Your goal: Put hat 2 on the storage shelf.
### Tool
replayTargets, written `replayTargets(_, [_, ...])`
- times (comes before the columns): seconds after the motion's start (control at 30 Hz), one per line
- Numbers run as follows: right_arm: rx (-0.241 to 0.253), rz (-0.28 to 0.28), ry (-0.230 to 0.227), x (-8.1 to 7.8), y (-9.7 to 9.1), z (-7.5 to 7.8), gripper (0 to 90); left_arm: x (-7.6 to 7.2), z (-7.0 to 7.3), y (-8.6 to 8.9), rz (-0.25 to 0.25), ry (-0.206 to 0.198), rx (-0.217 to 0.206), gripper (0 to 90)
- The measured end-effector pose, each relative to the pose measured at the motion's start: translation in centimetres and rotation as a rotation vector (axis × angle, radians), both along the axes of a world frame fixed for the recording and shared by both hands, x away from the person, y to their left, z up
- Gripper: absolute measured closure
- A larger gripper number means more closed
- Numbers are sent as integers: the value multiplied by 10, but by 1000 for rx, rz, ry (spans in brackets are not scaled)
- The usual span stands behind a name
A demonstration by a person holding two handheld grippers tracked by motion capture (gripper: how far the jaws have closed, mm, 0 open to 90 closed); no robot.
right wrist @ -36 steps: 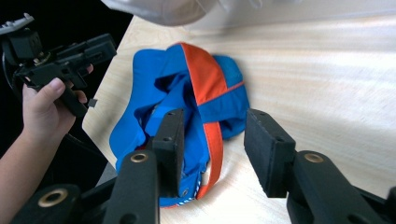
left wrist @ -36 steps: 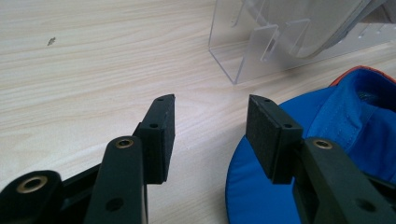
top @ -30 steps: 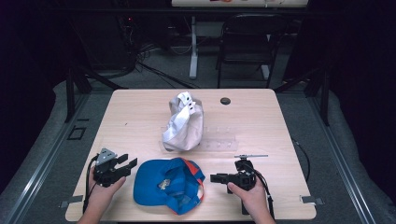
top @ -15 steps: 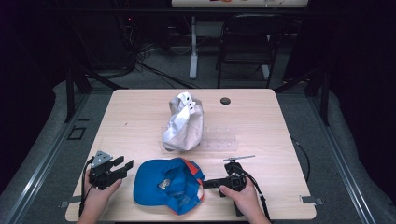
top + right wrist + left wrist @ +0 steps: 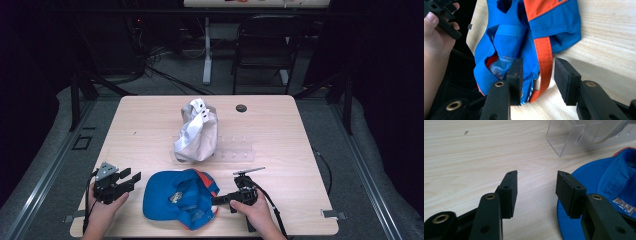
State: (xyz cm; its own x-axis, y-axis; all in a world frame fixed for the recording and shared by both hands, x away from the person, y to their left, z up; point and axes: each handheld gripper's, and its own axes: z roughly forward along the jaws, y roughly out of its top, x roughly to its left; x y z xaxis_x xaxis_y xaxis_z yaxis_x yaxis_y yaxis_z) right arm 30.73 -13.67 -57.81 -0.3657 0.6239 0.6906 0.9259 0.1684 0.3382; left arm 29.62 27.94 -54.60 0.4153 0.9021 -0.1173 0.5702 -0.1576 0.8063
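Since a second ago the right tongs [image 5: 218, 199] have slid in and down toward the blue-and-orange fabric cap [image 5: 180, 197], while the left tongs [image 5: 134, 180] have barely shifted. In the right gripper view the right jaws stand fairly wide, with the cap's orange strap [image 5: 545, 65] and rear blue edge lying between them — the pads do not yet press on the cloth. The left tongs are just as wide, with only bare wood between the jaws; the cap's blue brim [image 5: 584, 185] lies just beside the right-hand jaw.

So the cap lies upside down at the near edge of the pale wooden tabletop [image 5: 290, 130], between the two hands, its long axis running left to right; the right hand is the nearer (already astride the strap end).

Farther out, a clear acrylic stand [image 5: 235, 149] carries a white-grey cap [image 5: 196, 132] at mid-table — a small dark disc [image 5: 241, 108] sits beyond.
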Motion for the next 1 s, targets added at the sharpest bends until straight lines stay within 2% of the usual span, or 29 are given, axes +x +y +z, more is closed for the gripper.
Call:
replayTargets(0.03, [121,-19,18,-1,5,-6,600,0,0,0,1,0,0,526])
replayTargets(0.07, [34,6,15,1,2,-3,606,0,0,0,1,0,-1,527])
replayTargets(0.1, [31,20,20,1,2,-3,610,0,0,0,1,0,-1,527])
replayTargets(0.13, [48,14,27,1,3,-4,616,0,0,0,1,0,0,526])
replayTargets(0.4, [95,20,47,0,1,-1,701,0,0,0,-1,0,-3,527])
replayTargets(0.63, [101,10,44,-1,1,3,761,0,0,0,0,2,-3,527])
replayTargets(0.8, [137,-11,57,-1,-1,6,770,0,0,0,-1,3,-5,527])
replayTargets(1.0, [135,-35,56,-1,-4,10,774,0,-1,0,-4,4,-4,527])
